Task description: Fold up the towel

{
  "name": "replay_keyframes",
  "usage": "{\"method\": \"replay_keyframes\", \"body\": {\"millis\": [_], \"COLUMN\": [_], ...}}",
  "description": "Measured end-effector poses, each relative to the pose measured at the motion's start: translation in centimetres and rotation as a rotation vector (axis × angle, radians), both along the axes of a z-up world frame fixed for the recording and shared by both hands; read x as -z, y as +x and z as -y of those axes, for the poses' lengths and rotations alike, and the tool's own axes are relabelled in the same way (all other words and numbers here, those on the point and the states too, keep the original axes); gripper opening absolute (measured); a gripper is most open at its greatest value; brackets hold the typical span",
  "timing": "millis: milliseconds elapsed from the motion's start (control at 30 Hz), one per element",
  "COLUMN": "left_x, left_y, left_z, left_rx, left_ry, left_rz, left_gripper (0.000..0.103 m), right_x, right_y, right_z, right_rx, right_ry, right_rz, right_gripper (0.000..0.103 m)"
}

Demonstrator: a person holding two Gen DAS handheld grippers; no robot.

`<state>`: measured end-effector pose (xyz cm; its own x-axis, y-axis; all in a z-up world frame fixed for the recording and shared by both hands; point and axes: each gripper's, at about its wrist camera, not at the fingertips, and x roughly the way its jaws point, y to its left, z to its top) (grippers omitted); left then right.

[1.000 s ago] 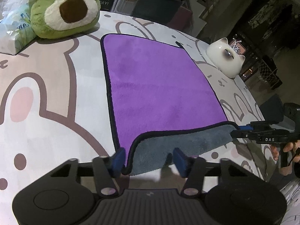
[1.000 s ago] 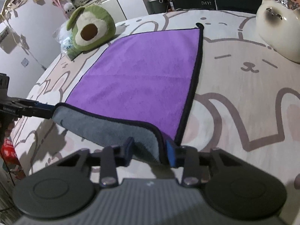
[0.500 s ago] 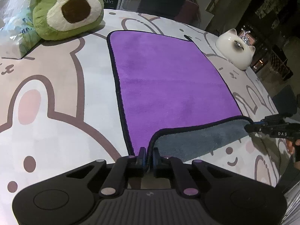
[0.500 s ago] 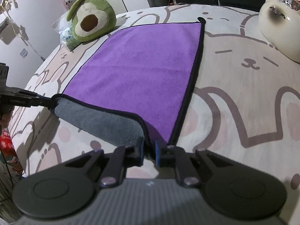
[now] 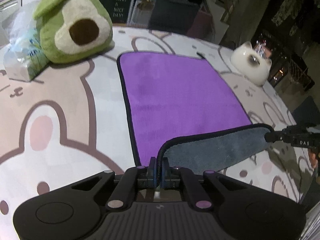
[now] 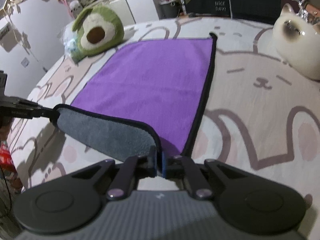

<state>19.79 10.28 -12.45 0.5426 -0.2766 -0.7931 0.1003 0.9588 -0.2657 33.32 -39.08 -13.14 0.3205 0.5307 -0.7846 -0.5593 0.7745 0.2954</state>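
Observation:
A purple towel [image 5: 176, 92] with a black hem and grey underside lies flat on a bunny-print sheet; it also shows in the right wrist view [image 6: 152, 80]. Its near edge is lifted and turned over, grey side [image 5: 216, 150] showing. My left gripper [image 5: 159, 168] is shut on the towel's near left corner. My right gripper [image 6: 159, 165] is shut on the near right corner. Each gripper shows in the other's view, the right one at the far corner [image 5: 280, 137] and the left one likewise [image 6: 38, 111].
A green avocado plush [image 5: 74, 26] and a tissue pack [image 5: 22, 60] sit at the far left. A white cat-shaped ceramic [image 5: 252, 66] sits at the far right, also in the right wrist view [image 6: 298, 46]. The bed edge drops off beyond it.
Both grippers have gone from open around the towel's near corners to shut on them, and the near edge has lifted a little higher with more grey underside turned up.

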Motion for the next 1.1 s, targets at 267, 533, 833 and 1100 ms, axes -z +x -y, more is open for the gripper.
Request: {"method": "replay_keyframes", "body": {"millis": [267, 533, 833, 1100], "left_x": [-1.9, -3.8, -5.5, -6.3], "left_y": [0.4, 1.1, 2.3, 4.0], "left_z": [0.1, 0.1, 0.3, 0.0], "left_rx": [-0.031, -0.074, -0.120, -0.155], "left_ry": [-0.003, 0.002, 0.013, 0.012], "left_rz": [0.068, 0.149, 0.239, 0.298], "left_gripper": [0.004, 0.004, 0.004, 0.004], "right_x": [-1.4, -3.5, -5.1, -6.2], "right_y": [0.6, 1.5, 3.1, 4.2], "right_z": [0.0, -0.2, -0.9, -1.4], "right_rx": [0.035, 0.081, 0.143, 0.192], "right_ry": [0.021, 0.073, 0.108, 0.131], "right_rz": [0.056, 0.125, 0.198, 0.253], "right_gripper": [0.005, 0.005, 0.005, 0.005]}}
